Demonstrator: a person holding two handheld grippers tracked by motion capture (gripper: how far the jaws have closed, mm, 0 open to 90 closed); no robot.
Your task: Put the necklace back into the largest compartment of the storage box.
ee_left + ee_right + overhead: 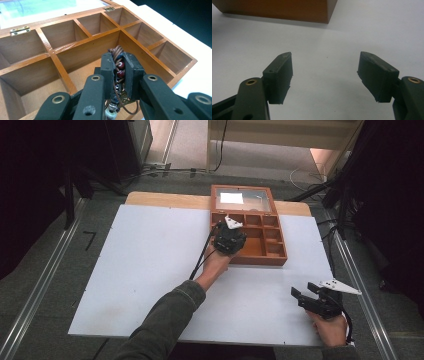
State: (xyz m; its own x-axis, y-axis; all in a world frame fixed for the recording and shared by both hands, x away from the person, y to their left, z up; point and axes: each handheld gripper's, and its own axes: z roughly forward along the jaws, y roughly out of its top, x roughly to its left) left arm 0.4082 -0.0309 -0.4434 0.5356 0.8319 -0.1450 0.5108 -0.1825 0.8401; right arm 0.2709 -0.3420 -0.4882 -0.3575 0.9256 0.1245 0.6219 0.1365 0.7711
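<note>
While the left gripper (119,72) is pinching the beaded cord bracelet (119,65) above the wooden box's (276,254) large compartment and the right gripper (325,75) is idling spread over the table (150,270), lowering before releasing is looking wisest.

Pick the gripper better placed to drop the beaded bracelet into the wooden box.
Left. The left gripper is already shut on the beaded bracelet and sits over the wooden box's large compartment. The right gripper is open, holds nothing, and sits on the white table away from the box.
</note>
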